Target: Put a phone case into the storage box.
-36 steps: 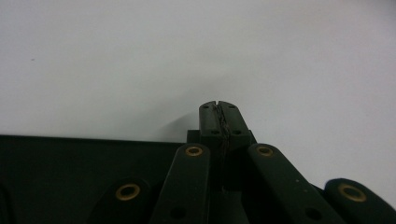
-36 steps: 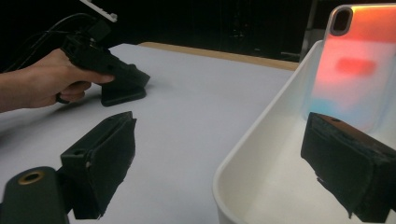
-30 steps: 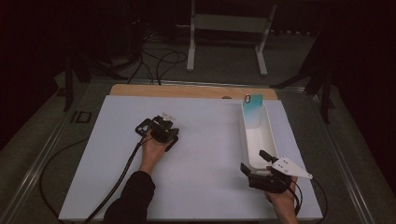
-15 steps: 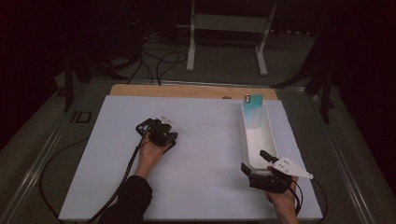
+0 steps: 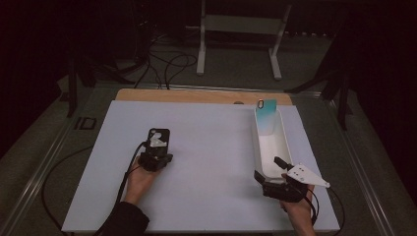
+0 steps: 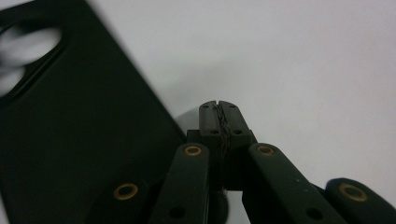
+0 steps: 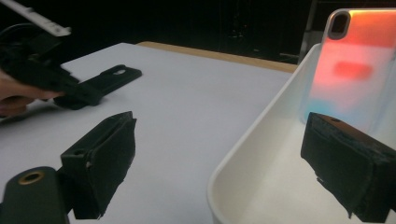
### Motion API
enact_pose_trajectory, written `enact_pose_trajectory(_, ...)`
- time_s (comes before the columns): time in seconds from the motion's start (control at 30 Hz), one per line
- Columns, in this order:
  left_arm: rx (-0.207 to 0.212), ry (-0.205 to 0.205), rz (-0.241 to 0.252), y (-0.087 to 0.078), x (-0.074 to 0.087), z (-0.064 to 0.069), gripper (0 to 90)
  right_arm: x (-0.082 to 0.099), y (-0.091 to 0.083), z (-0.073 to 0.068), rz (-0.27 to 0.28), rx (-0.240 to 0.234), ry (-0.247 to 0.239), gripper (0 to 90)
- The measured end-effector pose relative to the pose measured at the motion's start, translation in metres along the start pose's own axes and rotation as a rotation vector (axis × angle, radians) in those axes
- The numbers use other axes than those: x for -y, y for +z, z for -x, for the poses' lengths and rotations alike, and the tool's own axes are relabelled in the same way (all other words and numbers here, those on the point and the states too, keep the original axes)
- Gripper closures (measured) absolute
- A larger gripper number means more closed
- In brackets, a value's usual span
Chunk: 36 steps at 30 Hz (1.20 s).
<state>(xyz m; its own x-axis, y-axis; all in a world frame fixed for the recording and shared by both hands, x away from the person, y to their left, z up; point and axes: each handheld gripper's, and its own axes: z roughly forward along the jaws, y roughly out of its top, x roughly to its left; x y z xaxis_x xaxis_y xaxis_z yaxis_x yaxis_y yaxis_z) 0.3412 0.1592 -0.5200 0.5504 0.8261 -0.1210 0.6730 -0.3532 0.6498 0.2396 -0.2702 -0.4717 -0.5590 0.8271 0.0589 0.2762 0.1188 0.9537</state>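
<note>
1. Where the high view gives a small dark slab, the black phone case (image 5: 160, 136) lies flat on the white tabletop (image 5: 211, 147), left of centre, just ahead of the left gripper (image 5: 156, 153).
2. In the left gripper view the case (image 6: 79, 126) is close enough to show its camera cut-out, and it sits just beside the left gripper (image 6: 219, 116), whose jaws are pressed together with nothing between them.
3. The right gripper view catches the case (image 7: 105, 84) from the side, with the left hand (image 7: 21, 98) next to it.
4. The right gripper (image 7: 224, 163) stands wide open and empty, straddling the near rim of the white tray (image 7: 261, 140).
5. A pale phone case (image 7: 350, 65) leans upright at the tray's far end; from above it (image 5: 265, 115) looks teal, here orange-pink.
</note>
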Motion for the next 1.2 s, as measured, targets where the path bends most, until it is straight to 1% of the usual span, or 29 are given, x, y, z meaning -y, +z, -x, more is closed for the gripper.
enact_pose_trajectory(0.07, -0.018, -0.02, 0.005, -0.008, 0.008, -0.006, 89.2, -0.001, 0.0, 0.001, 0.002, -0.002, 0.0, 11.7)
enact_pose_trajectory(0.13, -0.049, -0.03, 0.008, -0.015, 0.015, -0.012, 89.0, -0.002, 0.001, 0.003, 0.002, -0.004, -0.005, 11.8)
enact_pose_trajectory(0.17, -0.061, -0.043, 0.013, -0.018, 0.018, -0.016, 88.8, -0.003, 0.001, 0.003, 0.001, -0.006, -0.006, 11.8)
enact_pose_trajectory(0.2, -0.061, -0.043, 0.013, -0.018, 0.018, -0.016, 88.8, -0.003, 0.001, 0.003, 0.001, -0.006, -0.006, 11.8)
enact_pose_trajectory(0.23, -0.073, -0.07, 0.026, -0.023, 0.024, -0.022, 88.9, -0.004, 0.002, 0.004, 0.002, -0.007, -0.012, 11.8)
enact_pose_trajectory(0.3, -0.071, -0.081, 0.036, -0.025, 0.027, -0.025, 88.9, -0.005, 0.003, 0.005, -0.001, -0.009, -0.016, 11.8)
enact_pose_trajectory(0.43, -0.08, -0.072, 0.034, -0.024, 0.027, -0.024, 88.9, -0.007, 0.006, 0.006, -0.01, -0.016, -0.016, 11.8)
enact_pose_trajectory(0.5, -0.078, -0.08, 0.036, -0.025, 0.027, -0.024, 88.9, -0.009, 0.007, 0.006, -0.008, -0.025, -0.013, 11.8)
enact_pose_trajectory(0.53, -0.084, -0.076, 0.04, -0.025, 0.027, -0.023, 88.8, -0.01, 0.008, 0.006, -0.01, -0.027, -0.018, 11.8)
enact_pose_trajectory(0.6, -0.099, -0.069, 0.057, -0.028, 0.027, -0.021, 87.7, -0.012, 0.01, 0.007, -0.01, -0.031, -0.03, 11.7)
enact_pose_trajectory(0.63, -0.1, -0.073, 0.077, -0.031, 0.026, -0.02, 86.9, -0.012, 0.011, 0.006, -0.009, -0.034, -0.029, 11.7)
enact_pose_trajectory(0.67, -0.1, -0.075, 0.1, -0.036, 0.026, -0.019, 85.7, -0.013, 0.012, 0.007, -0.011, -0.038, -0.03, 11.8)
enact_pose_trajectory(0.73, -0.088, -0.064, 0.167, -0.048, 0.026, -0.017, 82.1, -0.014, 0.014, 0.008, -0.032, -0.035, -0.016, 11.8)
enact_pose_trajectory(0.8, -0.083, -0.053, 0.23, -0.061, 0.027, -0.014, 75.9, -0.013, 0.015, 0.01, -0.046, -0.025, 0.007, 11.7)
enact_pose_trajectory(0.83, -0.08, -0.047, 0.26, -0.068, 0.029, -0.013, 70.6, -0.013, 0.015, 0.012, -0.05, -0.023, 0.02, 11.7)
enact_pose_trajectory(0.87, -0.074, -0.04, 0.287, -0.074, 0.031, -0.013, 67.1, -0.013, 0.014, 0.013, -0.048, -0.022, 0.031, 11.5)
enact_pose_trajectory(0.93, -0.048, -0.021, 0.343, -0.086, 0.036, -0.012, 60.1, -0.013, 0.013, 0.015, -0.045, -0.029, 0.047, 10.3)
enact_pose_trajectory(0.97, -0.044, -0.015, 0.369, -0.091, 0.04, -0.012, 57.6, -0.013, 0.012, 0.016, -0.043, -0.028, 0.047, 10.2)
enact_pose_trajectory(1.0, -0.044, -0.015, 0.369, -0.091, 0.04, -0.012, 53.8, -0.013, 0.012, 0.016, -0.043, -0.028, 0.047, 10.2)
enact_pose_trajectory(1.03, -0.042, -0.008, 0.396, -0.097, 0.044, -0.011, 53.8, -0.013, 0.012, 0.016, -0.038, -0.028, 0.049, 9.6)
enact_pose_trajectory(1.07, -0.054, -0.002, 0.416, -0.102, 0.047, -0.011, 49.7, -0.014, 0.011, 0.016, -0.037, -0.03, 0.049, 9.6)
enact_pose_trajectory(1.1, -0.07, 0.0, 0.429, -0.105, 0.05, -0.01, 43.4, -0.014, 0.011, 0.016, -0.036, -0.031, 0.046, 9.6)
enact_pose_trajectory(1.13, -0.106, 0.015, 0.443, -0.109, 0.054, -0.009, 37.3, -0.014, 0.012, 0.015, -0.035, -0.034, 0.043, 9.5)
enact_pose_trajectory(1.17, -0.106, 0.015, 0.443, -0.109, 0.054, -0.009, 29.6, -0.014, 0.012, 0.015, -0.035, -0.034, 0.043, 9.5)
enact_pose_trajectory(1.2, -0.13, 0.023, 0.444, -0.114, 0.06, -0.009, 19.3, -0.013, 0.013, 0.013, -0.037, -0.043, 0.022, 9.5)
